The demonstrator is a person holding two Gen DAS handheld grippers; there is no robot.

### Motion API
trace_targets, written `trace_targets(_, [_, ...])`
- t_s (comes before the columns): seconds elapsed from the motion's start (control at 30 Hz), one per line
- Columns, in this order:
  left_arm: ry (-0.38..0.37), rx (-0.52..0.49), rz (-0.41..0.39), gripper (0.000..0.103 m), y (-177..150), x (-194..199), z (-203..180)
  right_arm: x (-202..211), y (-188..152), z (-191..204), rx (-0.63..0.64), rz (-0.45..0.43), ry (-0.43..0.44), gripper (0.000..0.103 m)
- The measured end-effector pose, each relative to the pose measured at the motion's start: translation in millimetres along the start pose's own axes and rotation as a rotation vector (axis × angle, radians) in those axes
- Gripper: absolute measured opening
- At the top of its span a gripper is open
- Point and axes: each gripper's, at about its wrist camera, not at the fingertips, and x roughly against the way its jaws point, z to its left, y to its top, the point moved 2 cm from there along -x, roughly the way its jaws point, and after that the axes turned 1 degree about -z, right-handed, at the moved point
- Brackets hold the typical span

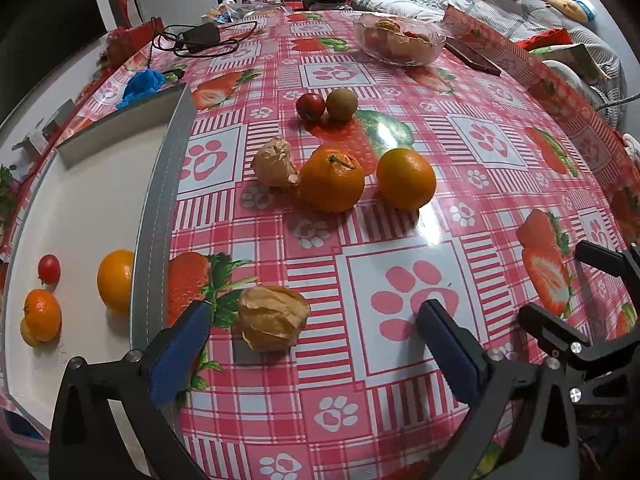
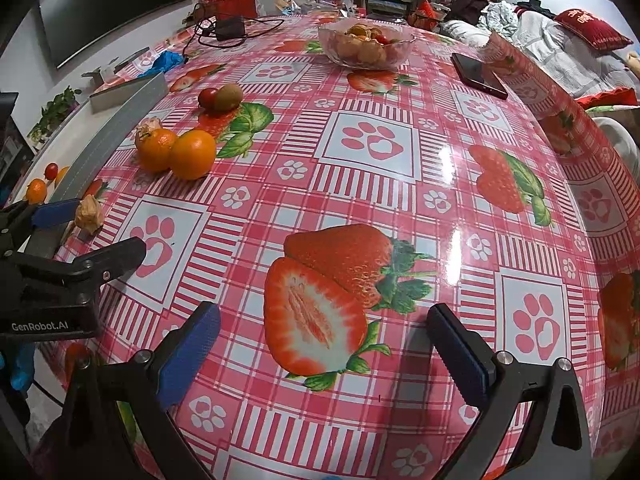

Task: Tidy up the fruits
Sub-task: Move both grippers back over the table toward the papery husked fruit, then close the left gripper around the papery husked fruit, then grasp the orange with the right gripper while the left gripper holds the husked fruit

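The tabletop, under a red checked cloth printed with strawberries and paw marks, fills both views. A grey tray with a white floor runs along the outer side of the left claw; inside it lie an orange, a mandarin and a small red fruit, all well apart from the blue pads. A glass bowl of fruit stands far ahead of the left claw, near the far edge, with a dark phone just beside it. Ahead of the left claw, midway up the cloth, sit two oranges side by side, a husked fruit touching the stemmed one, and farther on a red fruit against a brown kiwi. The left claw stands wide open, gripping nothing; a second husked fruit lies on the cloth between its pads, nearer the tray-side pad and clear of both. The right claw is also spread wide and empty, over a printed strawberry, with the left claw just beside it toward the tray.
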Motion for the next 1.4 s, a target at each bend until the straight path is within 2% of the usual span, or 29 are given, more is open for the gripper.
trace_targets(0.07, [-0.018,0.004,0.002,0.096,-1,2,-1,0,1,0,0.013,0.019,0.01,0.103])
trace_targets(0.17, [-0.02,0.013,-0.013,0.082,-2,7,-1,-1,4,-2,0.023,0.046,0.022,0.103])
trace_targets(0.23, [-0.018,0.018,-0.024,0.06,-1,10,0,-3,5,-4,0.019,0.059,0.025,0.103])
trace_targets(0.27, [-0.02,0.02,-0.026,0.053,-1,11,1,-3,7,-5,0.009,0.064,0.028,0.103])
trace_targets(0.3, [-0.018,0.018,-0.027,0.037,0,13,2,-3,8,-6,0.001,0.066,0.031,0.103])
trace_targets(0.33, [-0.021,0.017,-0.023,0.031,1,13,4,-3,10,-7,-0.01,0.069,0.038,0.103])
trace_targets(0.47, [-0.062,0.037,-0.014,0.031,-2,18,9,0,24,-1,-0.015,0.053,0.065,0.103])
trace_targets(0.77, [-0.13,0.085,-0.079,0.031,-5,57,27,-7,71,56,0.134,-0.026,0.077,0.103])
trace_targets(0.87, [-0.132,0.109,-0.091,0.031,-5,66,37,-18,78,69,0.172,-0.015,0.076,0.092])
trace_targets(0.93, [-0.136,0.123,-0.094,0.031,-6,70,44,-27,80,72,0.178,0.001,0.079,0.092])
trace_targets(1.0, [-0.137,0.13,-0.095,0.031,-8,72,46,-36,83,75,0.177,0.011,0.08,0.077])
trace_targets(1.03, [-0.138,0.135,-0.095,0.031,-8,73,48,-38,84,75,0.172,0.019,0.088,0.074])
trace_targets(1.27, [-0.133,0.147,-0.084,0.031,-12,72,52,-46,90,80,0.166,0.013,0.106,0.072])
trace_targets(1.33, [-0.13,0.149,-0.082,0.031,-12,72,53,-46,91,84,0.178,0.006,0.099,0.061])
trace_targets(1.4, [-0.128,0.15,-0.079,0.031,-12,72,53,-45,93,85,0.178,-0.001,0.11,0.038])
